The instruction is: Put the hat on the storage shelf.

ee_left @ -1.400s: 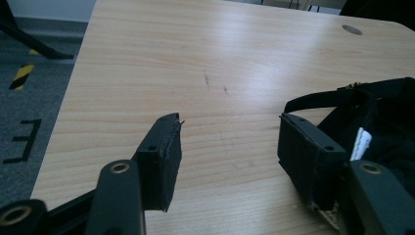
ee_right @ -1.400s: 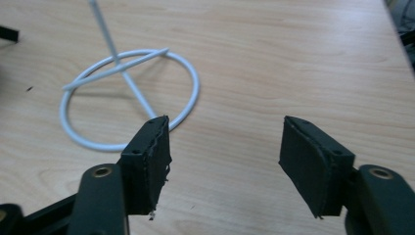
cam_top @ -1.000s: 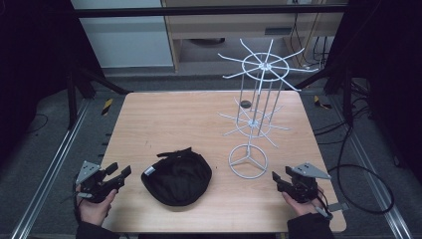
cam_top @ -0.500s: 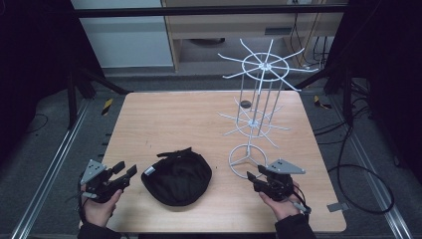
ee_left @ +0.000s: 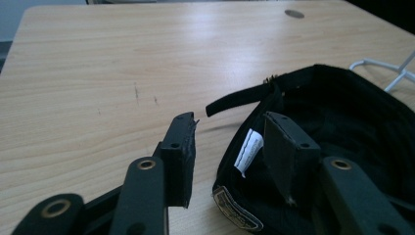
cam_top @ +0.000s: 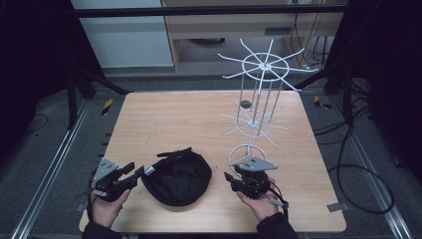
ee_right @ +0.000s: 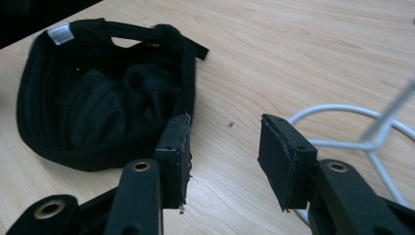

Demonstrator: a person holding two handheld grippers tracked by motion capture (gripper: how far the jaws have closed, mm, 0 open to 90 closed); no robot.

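Black fabric, a cap [cam_top: 177, 178] lying upside down on the wooden worktop [cam_top: 174, 119], sits between the two hand-held grippers. The left hand-held gripper [cam_top: 133, 172] is released, its jaws spread apart: in the left gripper view one jaw hangs over the cap's hollow and the other over bare wood, so the cap's rim with its white label [ee_left: 247, 149] runs between them, not pinched. The cap's strap [ee_left: 242, 98] juts out ahead of that gripper. The right hand-held gripper [cam_top: 230, 180] is also released, jaws wide; the cap [ee_right: 105, 95] lies just beyond its left jaw, apart from it. A white wire stand [cam_top: 259, 107] rises just behind and to the right of this gripper, its round base [ee_right: 342, 127] lying beside the right jaw. Farther off, past the stand, a small dark disc [cam_top: 245, 104] rests on the worktop.
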